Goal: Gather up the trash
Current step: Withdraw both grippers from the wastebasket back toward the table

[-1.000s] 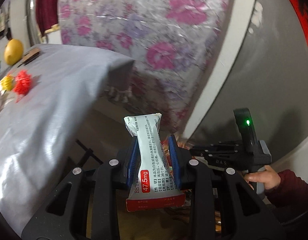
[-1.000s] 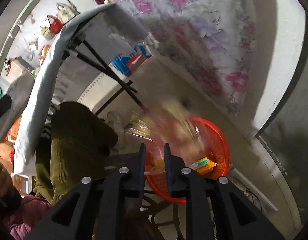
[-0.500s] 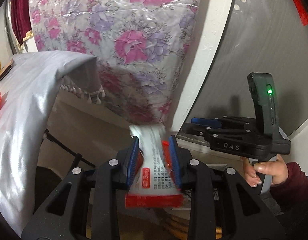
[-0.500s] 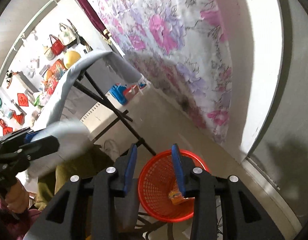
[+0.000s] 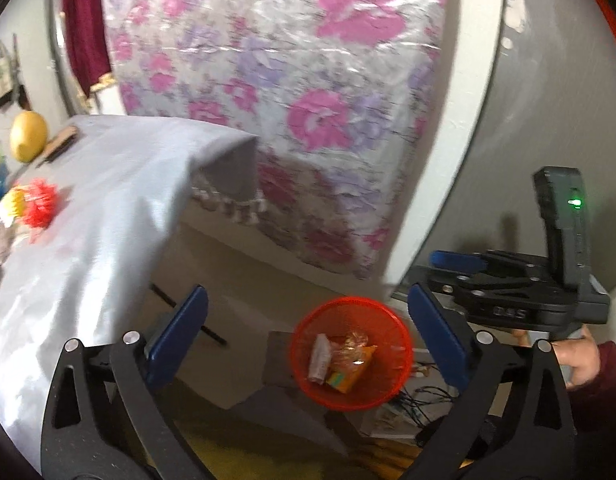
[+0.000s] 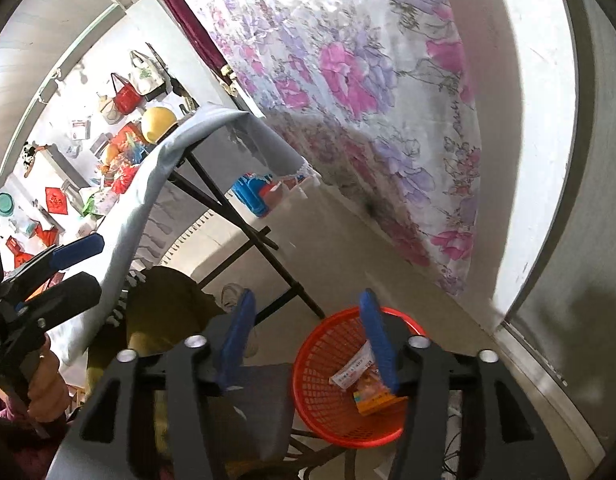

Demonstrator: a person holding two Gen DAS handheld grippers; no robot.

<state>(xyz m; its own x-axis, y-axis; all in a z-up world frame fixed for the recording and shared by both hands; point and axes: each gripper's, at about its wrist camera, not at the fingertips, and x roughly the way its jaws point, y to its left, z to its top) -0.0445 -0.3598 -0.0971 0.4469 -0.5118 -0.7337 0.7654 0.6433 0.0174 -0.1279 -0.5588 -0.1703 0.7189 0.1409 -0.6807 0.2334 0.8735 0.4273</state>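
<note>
My left gripper [image 5: 308,294] hangs above the red mesh basket [image 5: 387,328], its jaws opening wide with nothing between them. In the basket lie a white packet [image 5: 319,358], a crinkled clear wrapper [image 5: 353,346] and an orange box [image 5: 349,374]. My right gripper [image 6: 306,296] is also over the basket [image 6: 308,376], its jaws opening and empty. Below it I see the white packet [image 6: 349,370] and the orange box [image 6: 373,398]. Each gripper shows in the other view: the right gripper [image 5: 437,268] at the right, the left gripper [image 6: 94,264] at the left.
A folding table under a grey cloth [image 5: 88,220] stands at the left with a yellow ball [image 5: 28,136] and a red pom-pom [image 5: 40,204]. A floral sheet [image 5: 308,80] covers the wall behind. The basket rests on a grey stool [image 5: 280,360]; cables [image 5: 423,396] lie beside it.
My left gripper let go of the white and red packet, which now lies in the basket, and its jaws spread wide. My right gripper's jaws opened further and it rose.
</note>
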